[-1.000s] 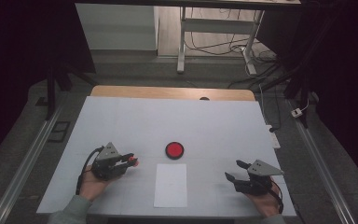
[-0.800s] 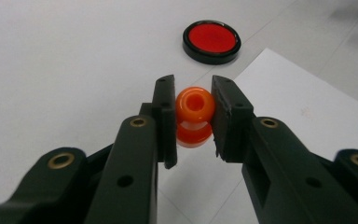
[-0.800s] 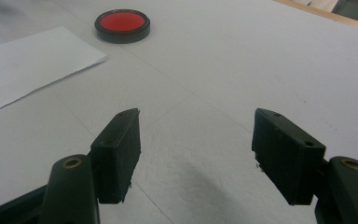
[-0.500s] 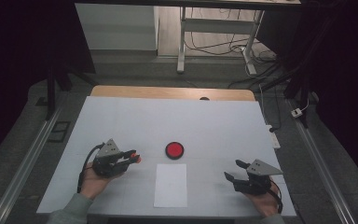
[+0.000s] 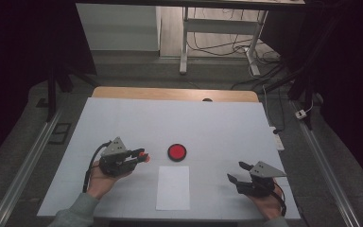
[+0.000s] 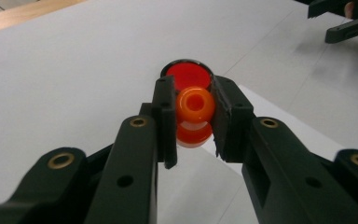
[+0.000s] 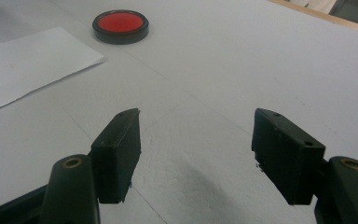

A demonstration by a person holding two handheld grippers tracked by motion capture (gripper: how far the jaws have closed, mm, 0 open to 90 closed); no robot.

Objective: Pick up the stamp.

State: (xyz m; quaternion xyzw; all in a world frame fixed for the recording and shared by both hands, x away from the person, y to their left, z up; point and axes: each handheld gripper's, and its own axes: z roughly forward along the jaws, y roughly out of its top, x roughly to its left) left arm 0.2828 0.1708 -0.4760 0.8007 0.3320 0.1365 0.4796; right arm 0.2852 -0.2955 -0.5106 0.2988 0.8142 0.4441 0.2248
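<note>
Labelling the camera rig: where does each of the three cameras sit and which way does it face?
High view: above the person's side, looking forward and down on the white table; both forearms, left gripper, right gripper.
Left gripper view: rides the left gripper, looks along its jaws, shut on an orange stamp, toward the red ink pad.
Right gripper view: rides the right gripper, jaws open, facing the tabletop.
Shared: all three show the red ink pad and white paper sheet.

A white-topped table [image 5: 179, 123] with a wooden far edge stands in a dim room, metal rails [image 5: 23, 165] flanking it, cables [image 5: 217, 45] strewn on the floor beyond.
</note>
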